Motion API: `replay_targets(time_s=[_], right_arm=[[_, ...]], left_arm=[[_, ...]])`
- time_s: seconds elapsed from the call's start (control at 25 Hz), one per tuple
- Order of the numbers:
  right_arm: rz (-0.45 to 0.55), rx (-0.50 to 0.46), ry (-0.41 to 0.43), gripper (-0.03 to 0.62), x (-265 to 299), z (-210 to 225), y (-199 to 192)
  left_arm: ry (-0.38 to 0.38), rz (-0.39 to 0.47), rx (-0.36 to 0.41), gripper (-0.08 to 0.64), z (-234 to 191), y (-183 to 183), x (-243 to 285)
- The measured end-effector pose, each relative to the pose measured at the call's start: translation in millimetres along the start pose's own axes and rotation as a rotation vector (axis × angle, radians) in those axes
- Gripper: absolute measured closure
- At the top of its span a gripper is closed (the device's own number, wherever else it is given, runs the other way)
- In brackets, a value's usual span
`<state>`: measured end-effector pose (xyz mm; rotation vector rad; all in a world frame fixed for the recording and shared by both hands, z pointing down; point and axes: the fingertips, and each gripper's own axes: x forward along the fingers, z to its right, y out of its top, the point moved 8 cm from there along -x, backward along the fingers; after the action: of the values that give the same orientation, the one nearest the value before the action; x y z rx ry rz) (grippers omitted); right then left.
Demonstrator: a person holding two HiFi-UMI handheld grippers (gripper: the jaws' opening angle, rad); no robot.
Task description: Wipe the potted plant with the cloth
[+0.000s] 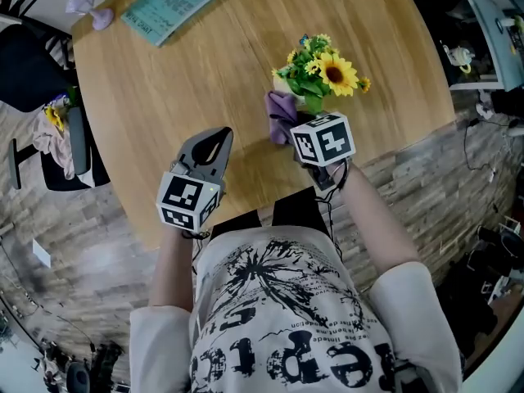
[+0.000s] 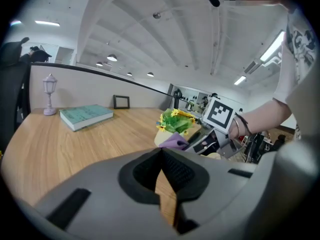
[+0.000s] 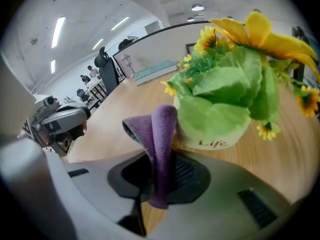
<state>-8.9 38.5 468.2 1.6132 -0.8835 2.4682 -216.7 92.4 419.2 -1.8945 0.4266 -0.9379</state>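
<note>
Purple cloth (image 3: pixel 159 134) was pinched between the fingers of the right gripper (image 1: pixel 296 129), its folded end standing up beside the potted plant (image 1: pixel 315 76). It seemed to lie against the near side of the pale pot (image 3: pixel 212 129), though the wide-angle view left the contact unsure. The right forearm reached forward over the desk (image 1: pixel 164 80) edge, with that gripper tipped steeply down. The left gripper (image 1: pixel 214 142) hovered over the desk well to the plant's left, pointing shallowly down, its fingers closed together on nothing.

The pot held yellow sunflowers (image 1: pixel 336 72) and green leaves that spilled over its rim. It stood on the desk near the right-hand edge.

At the far side lay a teal book (image 1: pixel 172 2), with a small lantern ornament (image 1: pixel 90 6) just beside it near the far left edge. A dark picture frame (image 2: pixel 121 102) stood behind the book in the left gripper view. A black chair (image 1: pixel 33 64) sat off the desk's left side.
</note>
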Motion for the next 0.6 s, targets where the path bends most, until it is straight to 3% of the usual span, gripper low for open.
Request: replay_targets(time_s=[0.24, 0.4, 0.52, 0.6], right_arm=[[-0.049, -0.042, -0.035, 0.509, -13.3, 10.5, -16.2], [-0.082, -0.049, -0.011, 0.509, -21.4, 19.8, -24.6], [-0.117, -0.09, 0.003, 0.509, -31.7, 29.4, -31.1], [-0.136, -0.125, -0.03, 0.509, -41.5, 41.3, -34.6]], left_arm=[[-0.028, -0.001, 0.011, 0.557, 11.6, 9.0, 13.7], [-0.032, -0.002, 0.019, 0.557, 18.2, 15.9, 25.2], [-0.047, 0.004, 0.025, 0.557, 24.0, 18.9, 34.4], [-0.055, 0.006, 0.045, 0.557, 27.6, 19.8, 41.6]])
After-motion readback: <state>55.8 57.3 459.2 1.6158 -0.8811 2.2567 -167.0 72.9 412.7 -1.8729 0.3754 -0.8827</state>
